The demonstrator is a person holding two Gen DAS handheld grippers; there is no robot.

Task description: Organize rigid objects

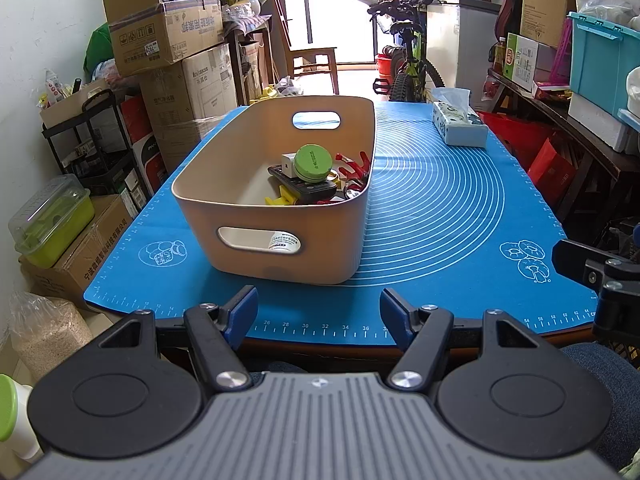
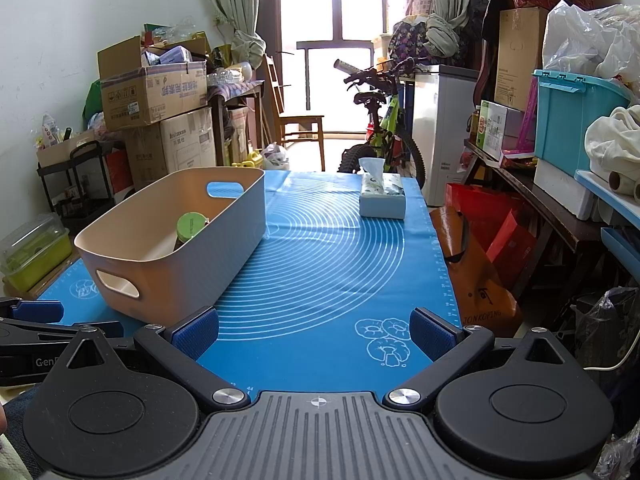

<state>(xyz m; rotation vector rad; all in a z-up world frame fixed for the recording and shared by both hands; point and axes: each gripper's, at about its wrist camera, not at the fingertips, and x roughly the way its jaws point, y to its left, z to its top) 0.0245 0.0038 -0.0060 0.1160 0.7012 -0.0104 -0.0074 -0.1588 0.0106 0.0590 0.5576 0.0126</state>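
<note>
The tan bin [image 1: 276, 216] stands on the left of the blue mat [image 1: 440, 208] covering the bench, already holding the rigid objects: a green-lidded jar [image 1: 313, 163], a remote, red and yellow pieces. The left claw [image 1: 319, 309] hangs open and empty at the near edge. The right claw [image 2: 315, 334] is likewise open, empty. Only a tissue box [image 1: 459, 125] remains outside; sorting appears essentially complete.

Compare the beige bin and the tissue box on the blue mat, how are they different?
The beige bin is open-topped with cut-out handles in its end walls; the tissue box is closed, with a tissue sticking up from its top. The bin is much bigger and holds loose items, including a green-lidded jar; the tissue box is small and patterned. The bin sits nearer the grippers, the tissue box at the far end. Both rest on the blue mat.
</note>
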